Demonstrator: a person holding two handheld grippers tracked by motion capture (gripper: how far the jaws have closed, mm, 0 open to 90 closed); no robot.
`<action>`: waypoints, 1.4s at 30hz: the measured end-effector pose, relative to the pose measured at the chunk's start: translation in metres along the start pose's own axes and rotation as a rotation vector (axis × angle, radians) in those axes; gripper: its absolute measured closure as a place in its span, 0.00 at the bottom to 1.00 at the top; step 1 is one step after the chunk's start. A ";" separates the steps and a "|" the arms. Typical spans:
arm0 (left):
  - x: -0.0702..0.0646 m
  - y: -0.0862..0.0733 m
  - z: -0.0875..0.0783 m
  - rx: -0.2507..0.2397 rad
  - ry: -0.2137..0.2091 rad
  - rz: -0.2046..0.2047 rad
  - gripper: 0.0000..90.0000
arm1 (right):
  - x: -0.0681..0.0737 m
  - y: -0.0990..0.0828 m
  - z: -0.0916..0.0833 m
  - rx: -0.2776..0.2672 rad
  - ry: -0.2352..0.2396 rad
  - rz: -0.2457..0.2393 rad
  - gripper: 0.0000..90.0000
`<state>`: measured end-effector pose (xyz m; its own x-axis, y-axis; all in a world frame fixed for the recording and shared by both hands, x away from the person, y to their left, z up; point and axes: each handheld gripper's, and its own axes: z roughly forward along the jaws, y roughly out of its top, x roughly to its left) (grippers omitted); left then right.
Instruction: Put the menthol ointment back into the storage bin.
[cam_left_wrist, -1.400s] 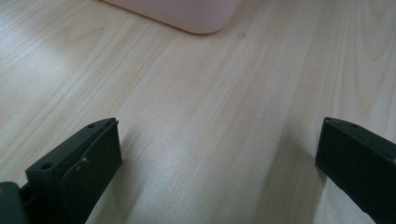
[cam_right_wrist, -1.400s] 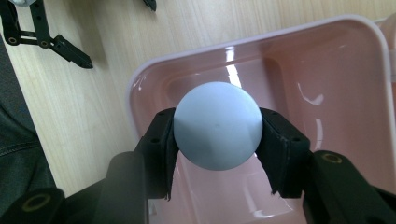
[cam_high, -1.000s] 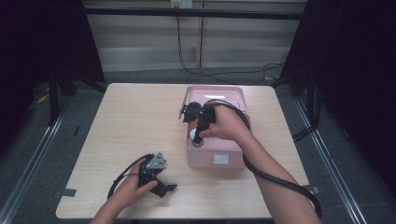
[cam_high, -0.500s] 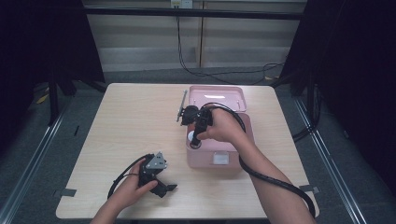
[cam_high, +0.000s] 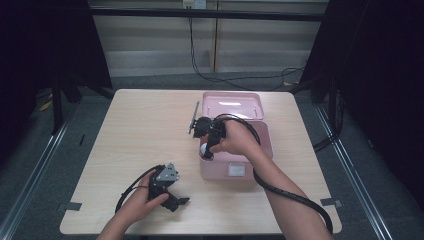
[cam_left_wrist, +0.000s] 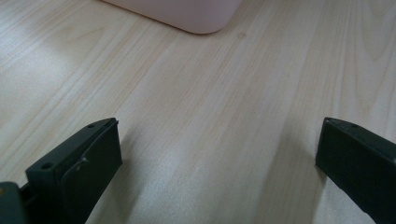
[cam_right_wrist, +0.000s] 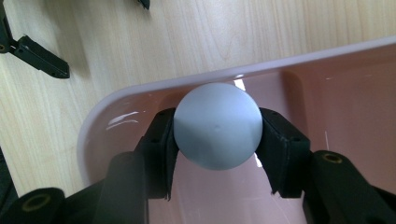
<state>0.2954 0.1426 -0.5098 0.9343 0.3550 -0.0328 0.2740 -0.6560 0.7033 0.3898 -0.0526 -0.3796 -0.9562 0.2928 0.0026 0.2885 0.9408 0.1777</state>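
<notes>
Light falls from overhead onto the pale table (cam_high: 125, 130), while the surroundings sink into near-black. A white glare streak sits on the pink box (cam_high: 260, 145) lid. The high view is soft and grainy. In the right gripper view, the grey ball (cam_right_wrist: 217, 125) looks evenly lit; jaw shadows soften the left gripper view

High view overlooks the table (cam_high: 125, 130) — both gripper views close, sharing the pink box (cam_left_wrist: 187, 14).

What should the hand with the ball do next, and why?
Probably lift the white ball a little higher and out past the pink box's rim. The right gripper has its jaws shut on the ball just inside the box's corner.
</notes>
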 end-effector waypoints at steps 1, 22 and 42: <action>0.000 0.000 0.000 0.000 0.000 0.000 0.00 | 0.000 -0.001 0.001 -0.001 0.003 0.008 0.56; 0.000 0.000 0.000 -0.003 0.001 -0.001 0.00 | -0.004 -0.007 0.018 -0.007 0.011 0.011 0.56; 0.000 0.000 0.000 -0.003 0.000 -0.001 0.00 | -0.003 -0.004 0.028 0.019 -0.007 0.001 0.56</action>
<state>0.2953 0.1424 -0.5102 0.9338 0.3561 -0.0335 0.2745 -0.6533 0.7056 0.3928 -0.0526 -0.4074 -0.9555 0.2949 -0.0038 0.2906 0.9435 0.1592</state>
